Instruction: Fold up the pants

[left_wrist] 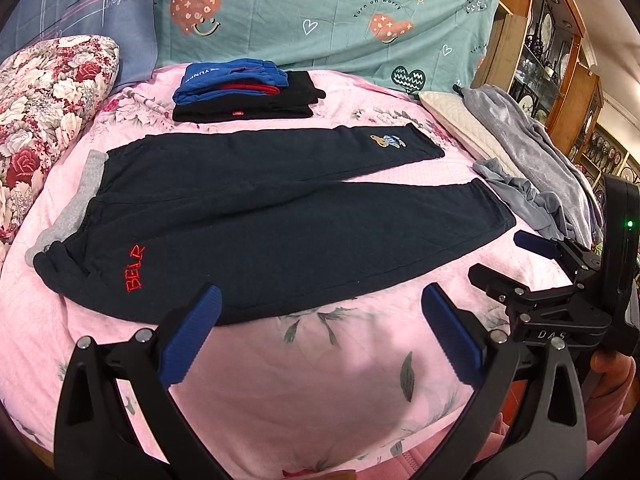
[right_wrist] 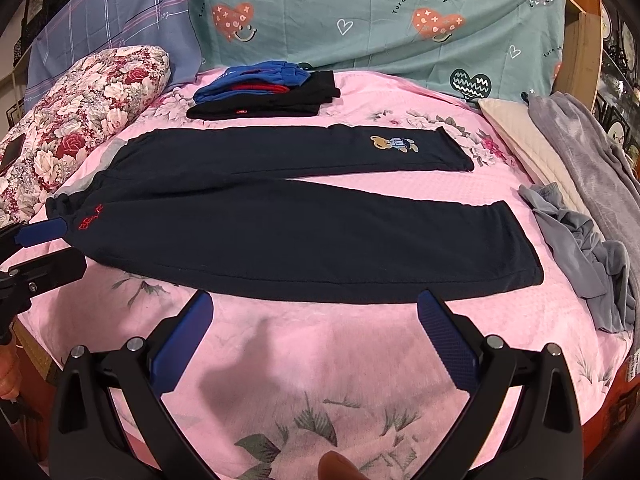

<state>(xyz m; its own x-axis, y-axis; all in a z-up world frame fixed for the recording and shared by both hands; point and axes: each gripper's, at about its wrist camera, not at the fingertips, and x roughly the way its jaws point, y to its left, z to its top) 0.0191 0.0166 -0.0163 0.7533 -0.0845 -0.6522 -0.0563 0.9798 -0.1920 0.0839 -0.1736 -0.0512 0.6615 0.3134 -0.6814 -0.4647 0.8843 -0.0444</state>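
Pants are lying flat on the pink bedspread, both legs spread apart. Left gripper and right gripper are hovering gaping wide, holding nothing. Risk: soft fleece bunching if one layer gets pinched. Beyond, folded clothes are sitting stacked before teal bedding.
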